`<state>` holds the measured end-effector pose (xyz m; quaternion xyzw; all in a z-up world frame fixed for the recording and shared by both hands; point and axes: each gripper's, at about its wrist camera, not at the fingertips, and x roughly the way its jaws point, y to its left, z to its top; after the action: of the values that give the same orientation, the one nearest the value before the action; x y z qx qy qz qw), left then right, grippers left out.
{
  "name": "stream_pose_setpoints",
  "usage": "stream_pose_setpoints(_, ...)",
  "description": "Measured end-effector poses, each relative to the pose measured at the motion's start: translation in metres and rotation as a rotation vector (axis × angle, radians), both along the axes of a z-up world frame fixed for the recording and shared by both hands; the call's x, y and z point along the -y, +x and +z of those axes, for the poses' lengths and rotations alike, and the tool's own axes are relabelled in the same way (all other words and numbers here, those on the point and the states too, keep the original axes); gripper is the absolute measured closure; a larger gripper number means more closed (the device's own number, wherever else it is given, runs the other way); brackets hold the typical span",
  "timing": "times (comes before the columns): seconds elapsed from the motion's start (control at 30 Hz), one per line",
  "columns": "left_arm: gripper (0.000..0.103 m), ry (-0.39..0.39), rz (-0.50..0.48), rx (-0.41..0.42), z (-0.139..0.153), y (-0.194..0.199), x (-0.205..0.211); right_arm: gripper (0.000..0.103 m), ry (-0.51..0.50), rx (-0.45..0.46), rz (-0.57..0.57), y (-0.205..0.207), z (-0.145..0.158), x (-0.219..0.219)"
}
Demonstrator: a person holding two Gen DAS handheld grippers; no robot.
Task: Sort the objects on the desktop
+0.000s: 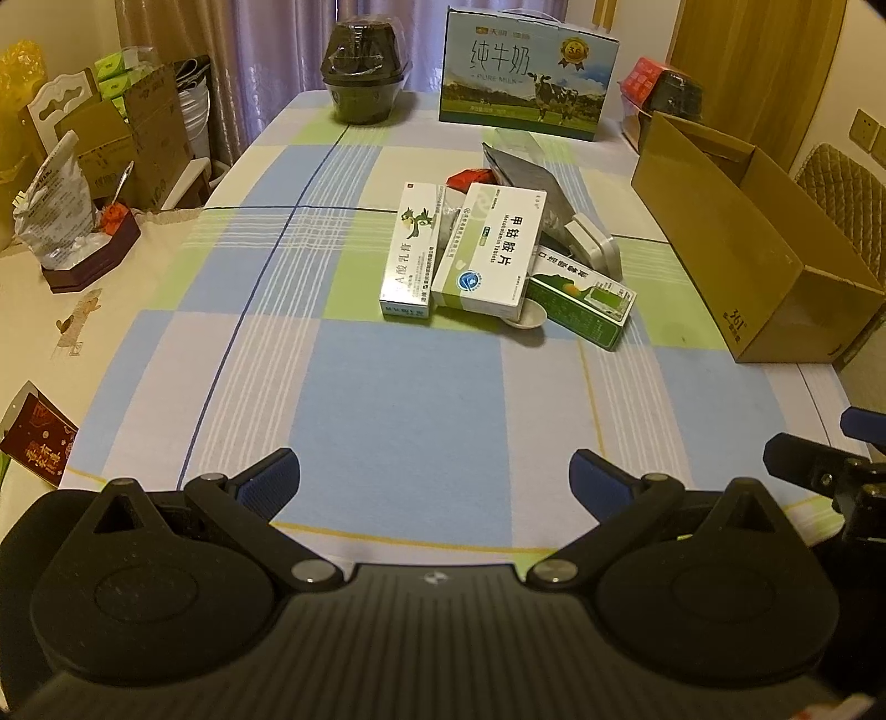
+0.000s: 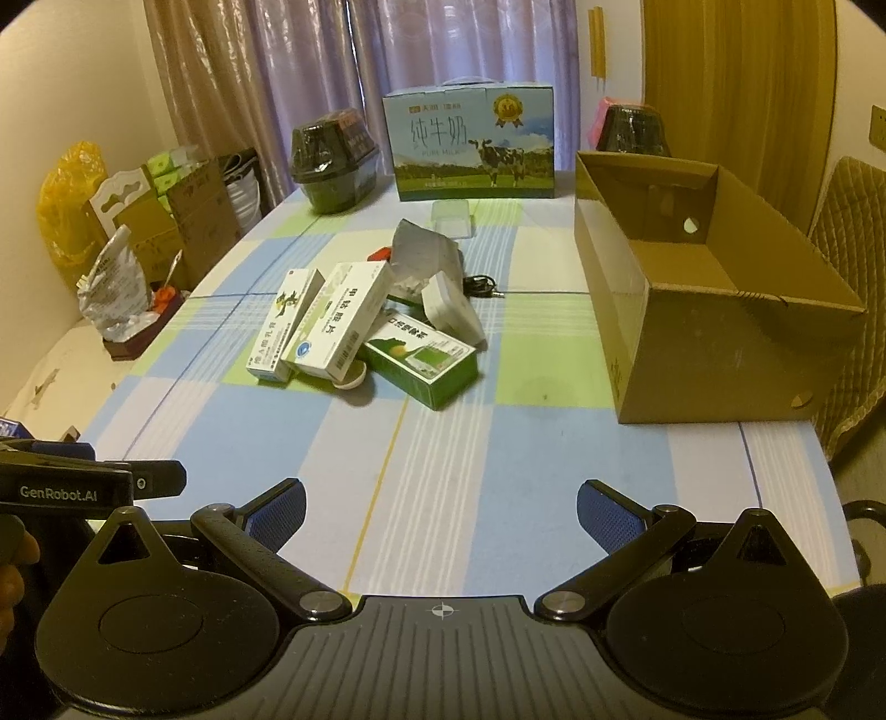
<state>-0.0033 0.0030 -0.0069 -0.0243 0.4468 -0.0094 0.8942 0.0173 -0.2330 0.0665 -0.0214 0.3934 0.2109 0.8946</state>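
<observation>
Left gripper matte black, 2 round housings, silver pivot screws, blue textured pads, right gripper identical, white crosshair mark lower centre, GenRobot.AI lettering at left edge

Checked tablecloth in blue, green and white covers the table. At its far edge stands a milk carton printed with a cow, upright before purple curtains. Left of the carton sits a dark wrapped bowl; a second wrapped bowl shows at far right. Off the table's left side: a crumpled silver bag in a dark tray, stacked cardboard cartons, a white pail, a yellow bag. A quilted chair stands at right, before a wooden door.
</observation>
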Motion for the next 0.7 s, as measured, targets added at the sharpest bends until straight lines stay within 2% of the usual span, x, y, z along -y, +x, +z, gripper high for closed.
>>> stream_pose_setpoints(0.7,0.001,0.001,0.015,0.001,0.0003,-0.0001,0.0007,0.002,0.003,-0.014,-0.001,0.0012,-0.0007,0.0012)
